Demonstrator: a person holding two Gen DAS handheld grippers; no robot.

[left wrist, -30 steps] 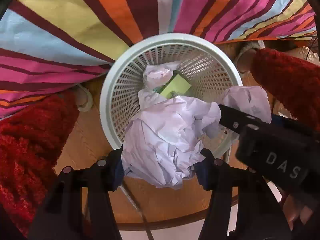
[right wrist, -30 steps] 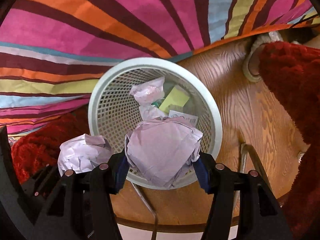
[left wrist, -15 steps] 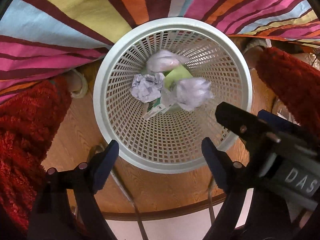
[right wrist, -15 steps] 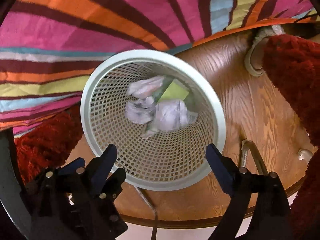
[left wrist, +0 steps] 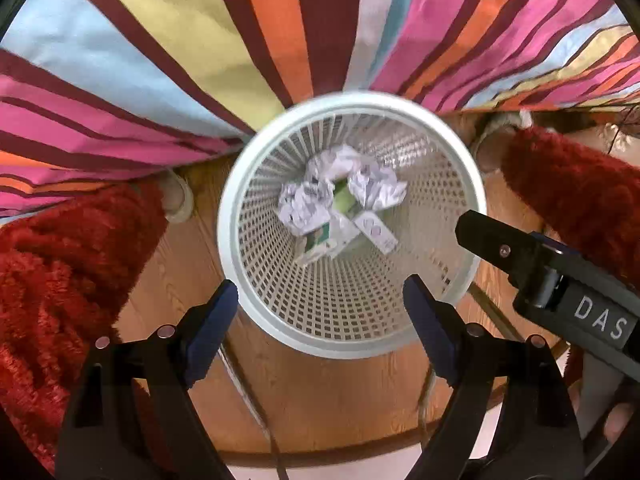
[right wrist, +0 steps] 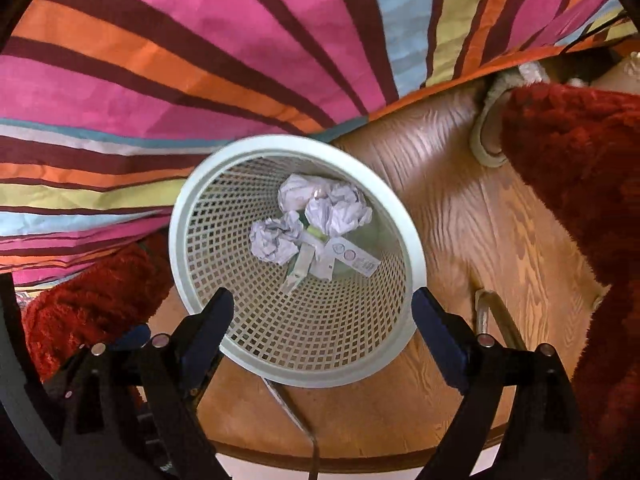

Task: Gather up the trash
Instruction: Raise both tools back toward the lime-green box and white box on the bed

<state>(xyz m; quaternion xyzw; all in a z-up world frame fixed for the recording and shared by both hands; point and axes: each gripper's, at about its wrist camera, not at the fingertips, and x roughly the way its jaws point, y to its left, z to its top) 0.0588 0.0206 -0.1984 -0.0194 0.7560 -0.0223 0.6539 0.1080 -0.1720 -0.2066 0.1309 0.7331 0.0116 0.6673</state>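
Note:
A white mesh wastebasket (left wrist: 344, 346) (right wrist: 320, 376) stands on a wooden surface below both grippers. At its bottom lie three crumpled white paper balls (left wrist: 300, 208) (right wrist: 274, 240) on flat printed packaging scraps (left wrist: 376, 234) (right wrist: 352, 258). My left gripper (left wrist: 320, 292) hangs over the basket's near rim, open, with nothing between its blue pads. Above the same rim my right gripper (right wrist: 322, 300) is also open and empty. One black finger (left wrist: 492, 244) of the right gripper shows at the right in the left wrist view.
A striped multicoloured cloth (left wrist: 200, 60) (right wrist: 200, 60) hangs behind the basket. Red fluffy fabric (left wrist: 60, 280) (right wrist: 580, 180) lies on both sides of it. A padded furniture leg (right wrist: 486, 140) stands at the right, and a metal rod (right wrist: 496, 320) lies near the curved wooden edge.
Both grippers were shut on crumpled paper balls over the basket. Both opened wide, and the balls dropped and now lie at the basket's bottom. The basket looks slightly farther away.

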